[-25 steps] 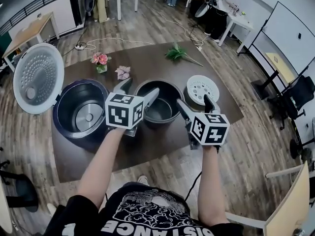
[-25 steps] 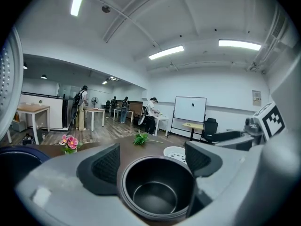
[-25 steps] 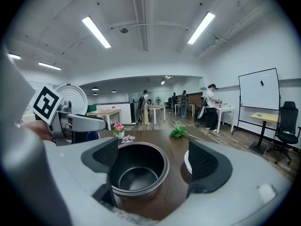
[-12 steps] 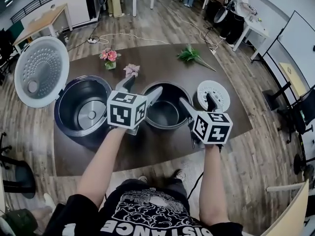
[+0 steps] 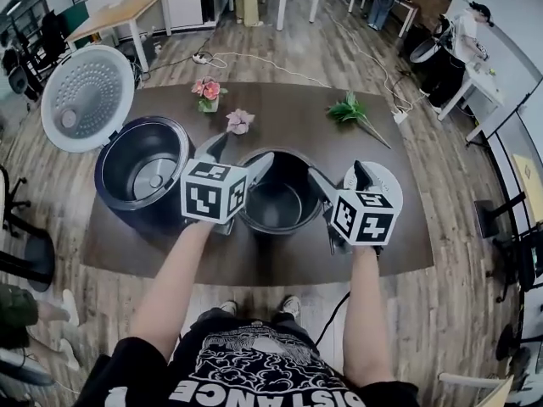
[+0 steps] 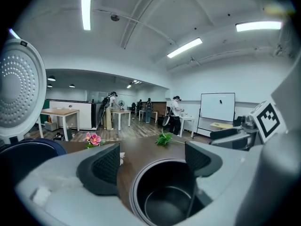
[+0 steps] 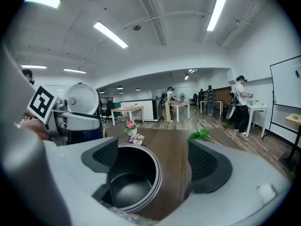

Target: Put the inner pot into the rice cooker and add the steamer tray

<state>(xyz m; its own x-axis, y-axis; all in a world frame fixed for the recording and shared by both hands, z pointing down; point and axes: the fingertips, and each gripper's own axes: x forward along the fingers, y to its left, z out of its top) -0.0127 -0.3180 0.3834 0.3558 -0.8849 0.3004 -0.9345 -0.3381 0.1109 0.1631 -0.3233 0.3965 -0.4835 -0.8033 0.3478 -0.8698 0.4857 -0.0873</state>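
The left gripper (image 5: 240, 155) has its jaws spread wide, with nothing clamped. In the left gripper view (image 6: 153, 161) they straddle the left side of the inner pot (image 6: 164, 201), one jaw over the opening and the other outside the wall. The right gripper (image 5: 338, 176) is equally open. In its own view (image 7: 153, 164) it straddles the pot's (image 7: 127, 182) opposite side in the same way. Whether either jaw touches the rim cannot be told.

The inner pot (image 5: 276, 206) stands upright and empty on the dark table (image 5: 280, 117), just right of the rice cooker (image 5: 140, 176). The cooker's perforated lid (image 5: 87, 97) is swung fully up. The white steamer tray (image 5: 386, 176) lies on the table beyond the right gripper, largely hidden by it.

The pot looks like rigid, smooth coated metal, probably moderately heavy and slippery. The thin rolled rim is the only purchase. It is best pinched at two opposite points and lifted level, so the pot neither tilts nor slides out.
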